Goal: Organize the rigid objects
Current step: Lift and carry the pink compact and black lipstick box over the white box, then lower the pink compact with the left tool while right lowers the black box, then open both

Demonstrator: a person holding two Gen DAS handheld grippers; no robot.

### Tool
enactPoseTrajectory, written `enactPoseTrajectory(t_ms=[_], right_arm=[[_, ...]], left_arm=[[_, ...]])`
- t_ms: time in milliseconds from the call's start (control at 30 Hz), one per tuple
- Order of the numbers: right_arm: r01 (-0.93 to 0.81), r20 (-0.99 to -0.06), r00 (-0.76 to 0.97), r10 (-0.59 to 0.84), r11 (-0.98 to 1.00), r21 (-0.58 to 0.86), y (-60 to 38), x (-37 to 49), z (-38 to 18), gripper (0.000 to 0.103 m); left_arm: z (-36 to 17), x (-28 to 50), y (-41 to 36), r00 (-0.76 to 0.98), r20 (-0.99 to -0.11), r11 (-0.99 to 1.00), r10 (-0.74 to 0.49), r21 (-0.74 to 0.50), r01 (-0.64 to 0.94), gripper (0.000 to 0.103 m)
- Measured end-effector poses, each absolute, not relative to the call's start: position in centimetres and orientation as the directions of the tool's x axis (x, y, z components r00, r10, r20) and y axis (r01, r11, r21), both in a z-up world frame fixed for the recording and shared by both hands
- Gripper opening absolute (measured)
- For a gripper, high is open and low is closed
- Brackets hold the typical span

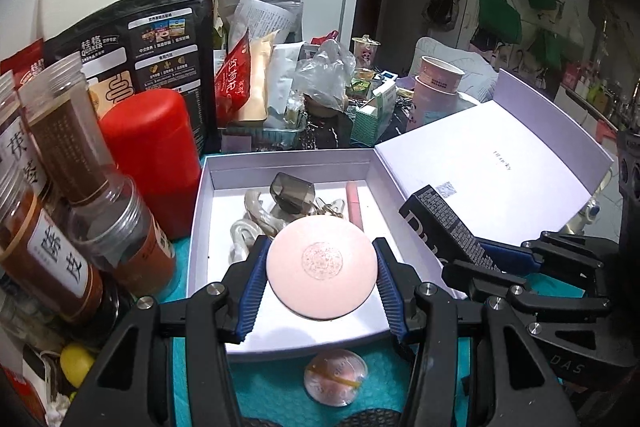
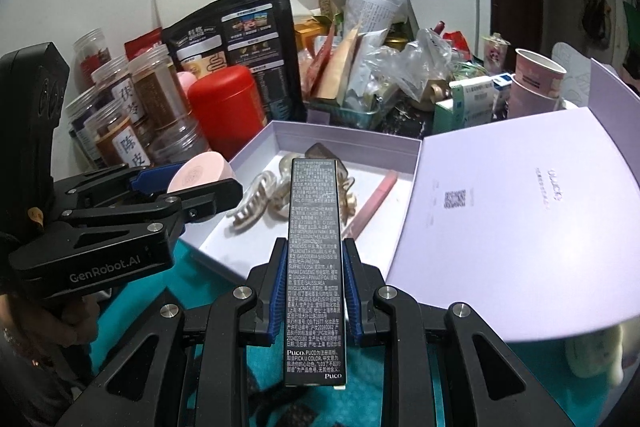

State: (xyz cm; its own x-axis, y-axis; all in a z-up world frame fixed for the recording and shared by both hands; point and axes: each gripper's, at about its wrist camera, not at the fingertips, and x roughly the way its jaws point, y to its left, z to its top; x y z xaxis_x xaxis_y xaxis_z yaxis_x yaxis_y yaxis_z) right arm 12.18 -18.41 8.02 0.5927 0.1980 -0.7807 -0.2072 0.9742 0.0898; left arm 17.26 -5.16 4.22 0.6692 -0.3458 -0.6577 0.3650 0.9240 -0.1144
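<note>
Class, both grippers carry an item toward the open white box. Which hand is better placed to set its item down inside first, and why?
Left, probably. The left gripper holds the pink round compact directly above the white box floor. The right gripper's black Puco carton seems nearer the box's edge.

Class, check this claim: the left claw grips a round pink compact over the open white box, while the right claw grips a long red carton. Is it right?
One detail is wrong: the carton in the right claw is black with white print, as the right wrist view shows. The left claw does grip the pink compact over the white box.
</note>
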Motion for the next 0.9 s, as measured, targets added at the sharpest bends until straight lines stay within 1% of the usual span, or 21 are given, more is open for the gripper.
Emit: enactPoseTrajectory(t_ms=[467,600,900], right_arm=[[-0.183,-0.778,0.604,0.171,0.98,0.073,-18.2,16.5,6.3,0.025],[-0.176,-0.776,0.609,0.166,0.982,0.072,-17.9,17.7,5.7,0.025],[-0.15,-0.784,0.605,0.141,0.987,0.062,-18.0,19.7,4.7,0.025]], left_arm=[[2.3,21.6,-4.5,0.672,-0.667,0.935,-0.322,-0.112,0.337,0.05],[1.9,22.5,-4.3,0.675,-0.674,0.941,-0.301,-0.096,0.325,0.05],[1.6,24.7,-4.5,0.674,-0.677,0.939,-0.296,-0.074,0.337,0.05]])
